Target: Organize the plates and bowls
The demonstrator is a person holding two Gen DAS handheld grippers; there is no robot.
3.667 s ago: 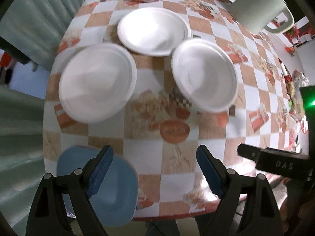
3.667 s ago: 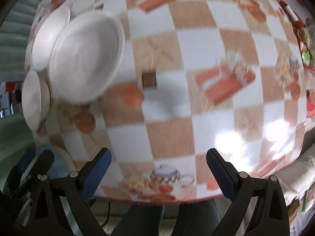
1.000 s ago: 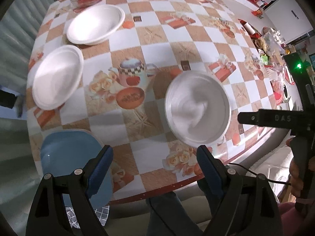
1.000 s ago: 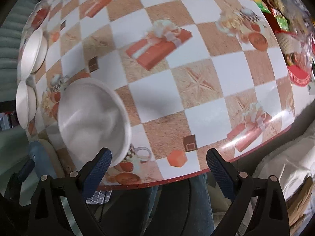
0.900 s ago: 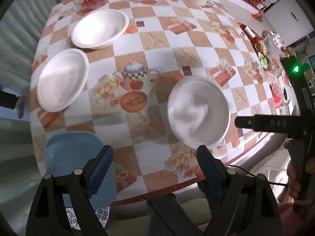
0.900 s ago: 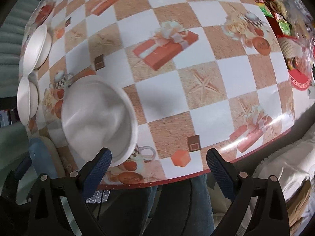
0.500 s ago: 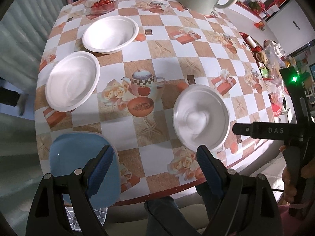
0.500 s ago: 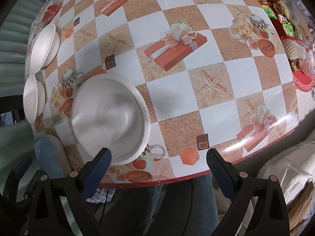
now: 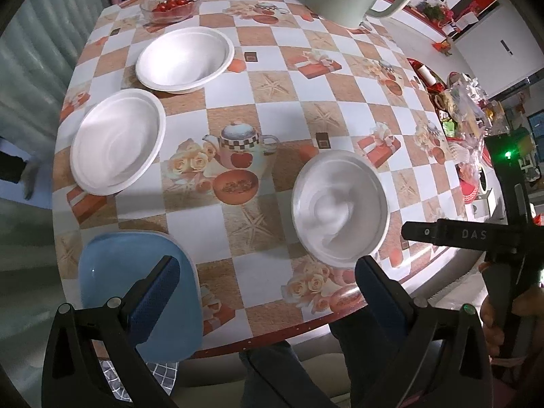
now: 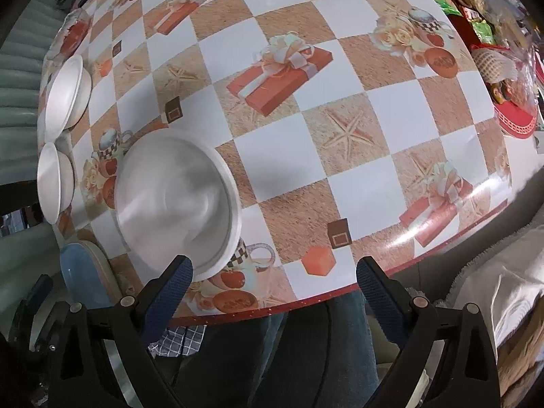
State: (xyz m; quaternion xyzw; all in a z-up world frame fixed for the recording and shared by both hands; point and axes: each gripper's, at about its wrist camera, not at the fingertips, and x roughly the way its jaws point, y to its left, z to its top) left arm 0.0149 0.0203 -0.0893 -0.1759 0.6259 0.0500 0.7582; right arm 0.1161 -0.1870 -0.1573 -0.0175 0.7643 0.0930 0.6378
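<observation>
Each gripper was a black plastic frame with triangular cut-outs and round silver screws. The left gripper (image 9: pixel 263 278) and the right gripper (image 10: pixel 273 277) both carried fingers (image 9: pixel 154 287) faced with dark blue textured pads. Beside the tabletop (image 9: pixel 292 108), the right gripper's body bore white letters "DAS" and a green light. The person wore dark trousers (image 10: pixel 272 357).

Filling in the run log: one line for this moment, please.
left tool: opening, empty | right tool: open, empty | three white bowls apart on table | blue plate at near edge
</observation>
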